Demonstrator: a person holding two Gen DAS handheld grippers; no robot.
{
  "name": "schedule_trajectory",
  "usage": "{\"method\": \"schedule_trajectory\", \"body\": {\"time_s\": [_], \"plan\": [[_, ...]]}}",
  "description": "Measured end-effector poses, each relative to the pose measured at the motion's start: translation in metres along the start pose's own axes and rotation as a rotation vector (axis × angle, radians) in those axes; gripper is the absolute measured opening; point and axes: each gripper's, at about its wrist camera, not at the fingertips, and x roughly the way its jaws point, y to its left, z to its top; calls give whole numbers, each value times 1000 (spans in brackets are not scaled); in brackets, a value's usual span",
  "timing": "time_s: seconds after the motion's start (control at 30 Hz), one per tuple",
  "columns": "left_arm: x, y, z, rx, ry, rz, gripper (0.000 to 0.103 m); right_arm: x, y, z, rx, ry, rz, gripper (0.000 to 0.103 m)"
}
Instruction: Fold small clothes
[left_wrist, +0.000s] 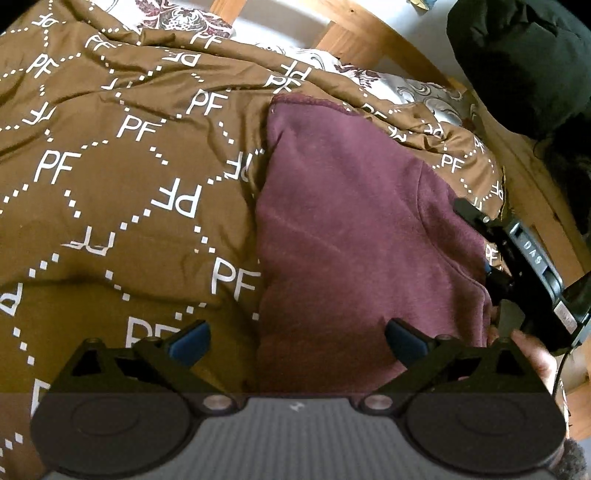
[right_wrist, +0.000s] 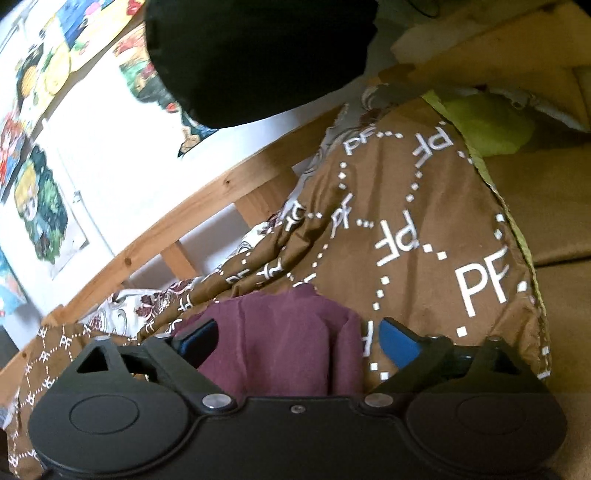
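Note:
A maroon garment (left_wrist: 351, 229) lies flat on a brown bedspread (left_wrist: 110, 166) printed with white "PF" letters. My left gripper (left_wrist: 297, 341) hovers over the garment's near left edge, open, with nothing between its blue pads. At the garment's right edge is my right gripper (left_wrist: 478, 240), with a hand (left_wrist: 532, 350) behind it. In the right wrist view a bunched fold of the maroon garment (right_wrist: 280, 332) lies between the wide-apart blue pads of the right gripper (right_wrist: 299, 341). The pads do not press on it.
A wooden bed rail (left_wrist: 369, 33) runs along the far side, with a white patterned sheet (left_wrist: 177, 14) under the bedspread. A bulky black object (left_wrist: 517, 62) sits at the far right. Pictures (right_wrist: 40, 206) hang on the wall, and a green cloth (right_wrist: 484, 122) lies beyond the bedspread.

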Motion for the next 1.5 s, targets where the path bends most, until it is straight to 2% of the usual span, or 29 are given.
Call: {"method": "schedule_trajectory", "body": {"time_s": [0.13, 0.37, 0.43, 0.47, 0.53, 0.57, 0.63, 0.67, 0.73, 0.83, 0.9, 1.07, 1.2, 1.37, 1.5], "plan": [[3, 0, -1, -2, 0, 1, 103, -3, -5, -4, -25, -1, -23, 69], [6, -1, -3, 12, -7, -6, 103, -3, 0, -9, -88, 2, -57, 59], [6, -1, -3, 21, -8, -7, 103, -2, 2, -10, -108, 12, -61, 47], [5, -2, -3, 28, -8, -9, 103, -2, 4, -11, -116, 18, -60, 44], [5, -3, -2, 45, -8, -21, 96, -1, 7, -12, -135, 23, -57, 34], [4, -4, -1, 50, -5, -38, 92, -2, 9, -12, -149, 24, -58, 33], [3, -6, -1, 59, 0, -77, 74, -2, 14, -12, -178, 21, -59, 26], [2, -9, 0, 68, 1, -74, 74, -3, 17, -12, -195, 18, -61, 25], [-1, -12, 0, 97, -9, -64, 61, -6, 25, -12, -234, 6, -64, 20], [-12, -16, -4, 139, -47, -70, 53, -15, 39, -11, -283, -21, -49, 17], [-23, -20, -6, 177, -86, -75, 52, -23, 53, -10, -331, -47, -38, 16], [-64, -25, -10, 299, -221, -52, 51, -43, 93, -8, -394, -108, 1, 16], [-95, -15, -6, 362, -329, -4, 51, -40, 124, 0, -404, -145, 42, 16], [-114, 24, 19, 322, -425, 81, 52, -2, 169, 8, -389, -145, 113, 16], [-115, 58, 38, 252, -467, 163, 52, 51, 205, 4, -402, -85, 150, 16]]}}
